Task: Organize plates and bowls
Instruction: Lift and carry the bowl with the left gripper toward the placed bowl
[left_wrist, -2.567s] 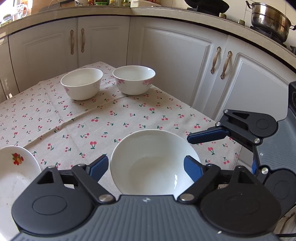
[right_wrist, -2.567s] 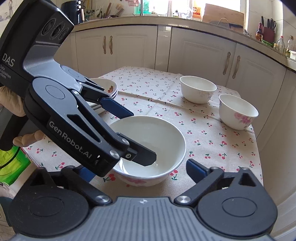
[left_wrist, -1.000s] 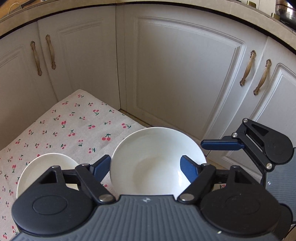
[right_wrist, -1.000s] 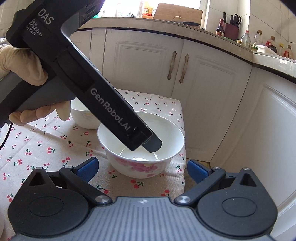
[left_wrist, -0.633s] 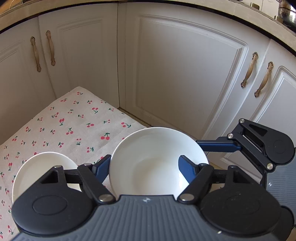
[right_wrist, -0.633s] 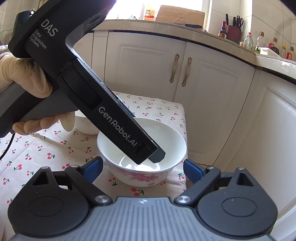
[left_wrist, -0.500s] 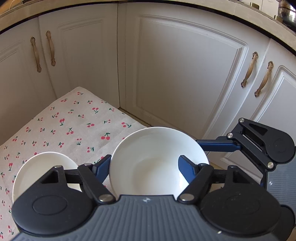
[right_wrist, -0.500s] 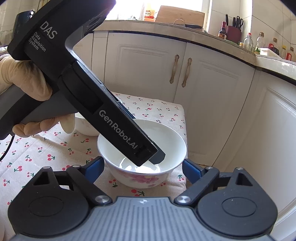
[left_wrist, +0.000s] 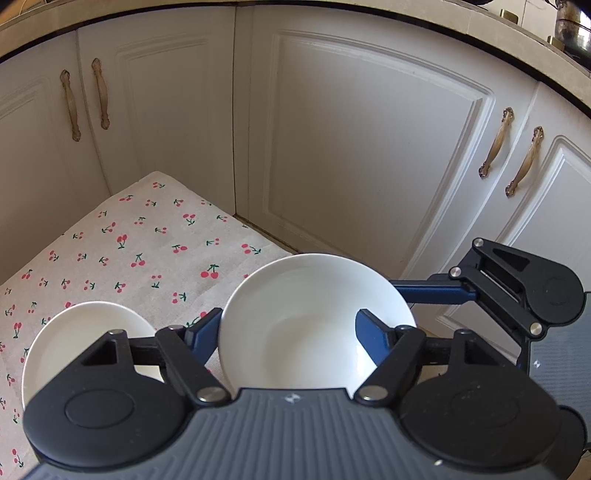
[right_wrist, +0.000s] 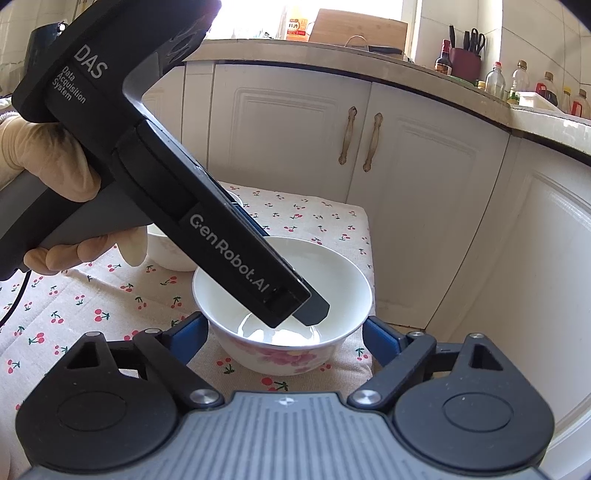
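Two bowls (left_wrist: 314, 317), cherry-print tablecloth (left_wrist: 122, 251), white cabinets (left_wrist: 369, 147)

Kitchen corner around a cherry-print tablecloth (right_wrist: 92, 295).

The tablecloth (left_wrist: 122, 251), cream with small red cherries, runs up close to white cabinet doors (left_wrist: 354, 155) with bronze handles (left_wrist: 496, 142). Above the cloth, a pale countertop (right_wrist: 388, 66) carries a wooden cutting board (right_wrist: 358, 27) by the bright window, a dark red utensil holder (right_wrist: 467, 61) with scissors, and a row of bottles (right_wrist: 517, 79) off to the right.
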